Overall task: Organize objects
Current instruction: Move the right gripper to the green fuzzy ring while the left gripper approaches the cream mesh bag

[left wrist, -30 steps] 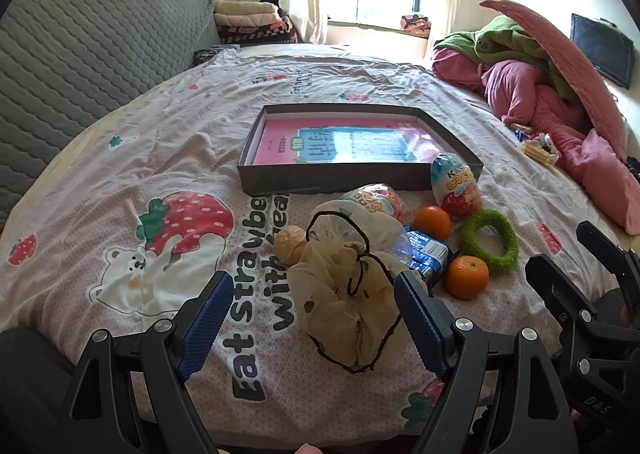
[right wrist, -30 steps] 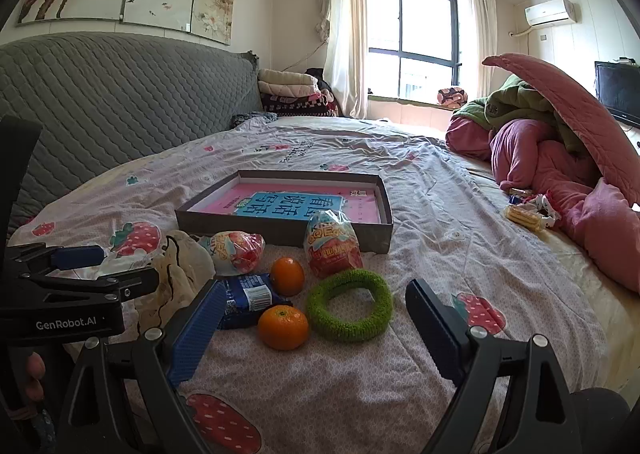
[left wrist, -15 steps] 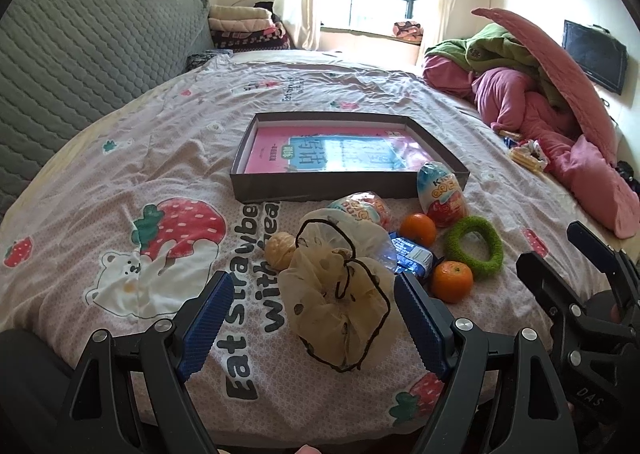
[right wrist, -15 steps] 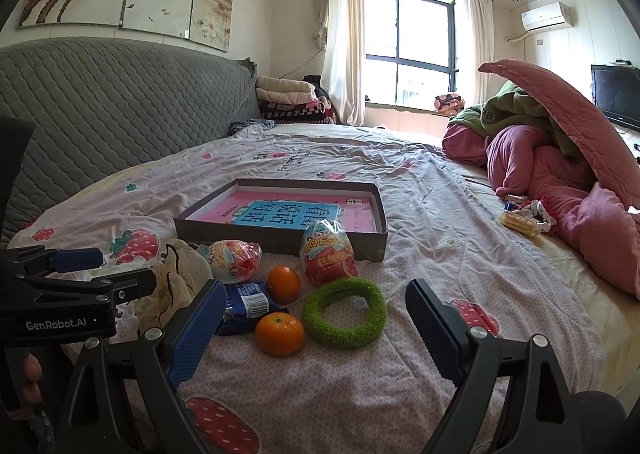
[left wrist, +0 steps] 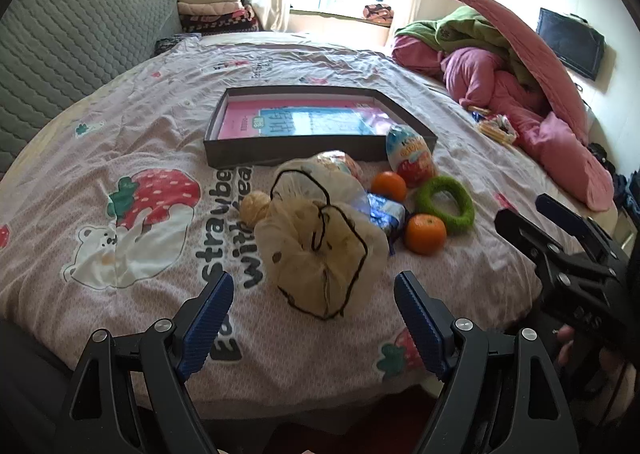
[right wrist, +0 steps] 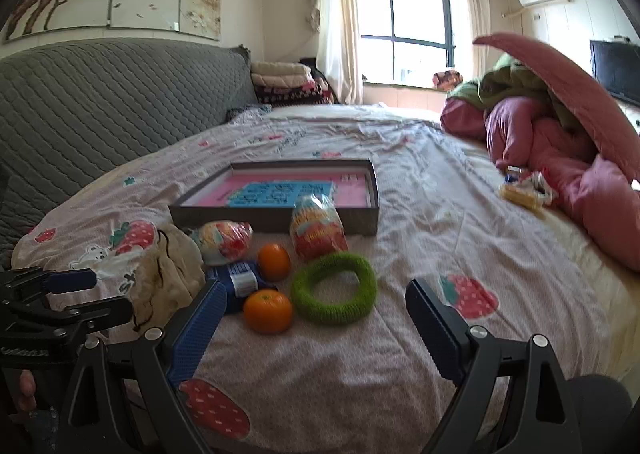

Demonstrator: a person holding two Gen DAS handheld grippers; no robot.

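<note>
A bed (left wrist: 152, 126) in a strawberry-print sheet fills a sunlit bedroom. From 9 to 3 o'clock: grey quilted headboard (left wrist: 72, 38), shallow box (left wrist: 316, 122), pink bedding heap (left wrist: 520, 94). Left claw (left wrist: 314, 318) and right claw (right wrist: 312, 318) gape wide, empty, near a drawstring pouch (left wrist: 320, 250), oranges (right wrist: 267, 311) and green ring (right wrist: 334, 288).

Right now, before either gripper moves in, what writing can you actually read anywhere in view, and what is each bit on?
"strawbe..." and "with", partly covered: printed on the bedsheet, beside the beige drawstring pouch.
"Ea...": bedsheet print near the left gripper.
Blue characters on the pink sheet in the grey box: too blurred to read.
Egg-shaped snack pack: lettering unreadable.
Blue packet: label too small.
Left gripper body in the right wrist view: blurred.
</note>
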